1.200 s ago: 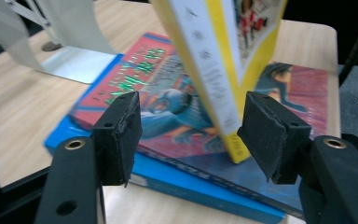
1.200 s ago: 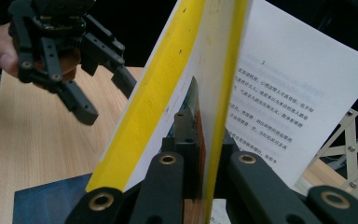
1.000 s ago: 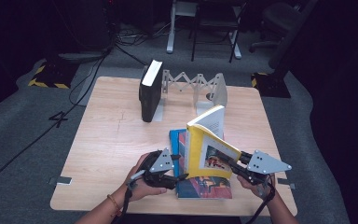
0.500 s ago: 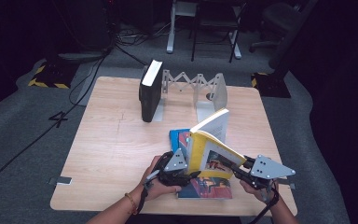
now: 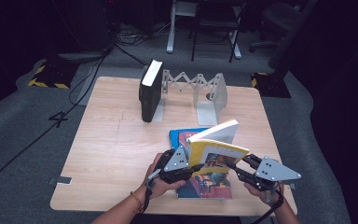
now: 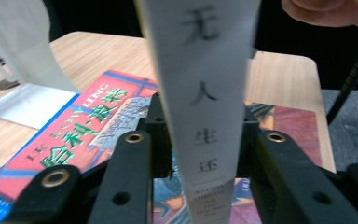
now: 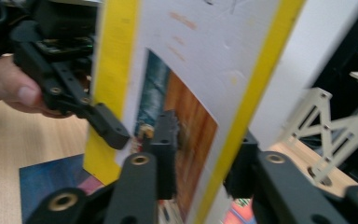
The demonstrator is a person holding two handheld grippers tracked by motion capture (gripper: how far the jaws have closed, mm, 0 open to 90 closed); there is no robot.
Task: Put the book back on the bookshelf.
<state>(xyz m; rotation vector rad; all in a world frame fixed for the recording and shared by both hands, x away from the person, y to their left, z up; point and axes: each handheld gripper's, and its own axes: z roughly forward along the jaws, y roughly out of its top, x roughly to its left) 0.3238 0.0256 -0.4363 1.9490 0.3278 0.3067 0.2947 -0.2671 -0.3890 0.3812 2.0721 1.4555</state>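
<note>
The left gripper (image 5: 192,169) and the right gripper (image 5: 235,169) are both closed on the yellow book (image 5: 214,150). They hold it tilted above the blue book (image 5: 204,184), which lies flat on the table (image 5: 112,149)

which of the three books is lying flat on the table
The blue and red book lies flat near the front edge. The yellow book is held up by both claws, and the black book stands upright against the bookend.

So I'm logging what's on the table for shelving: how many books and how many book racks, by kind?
Books: 3, namely the yellow book held in both hand-held grippers, the blue book lying flat and the black book standing upright.
Book racks: 1, the grey expanding rack.
Total: 4.
</note>
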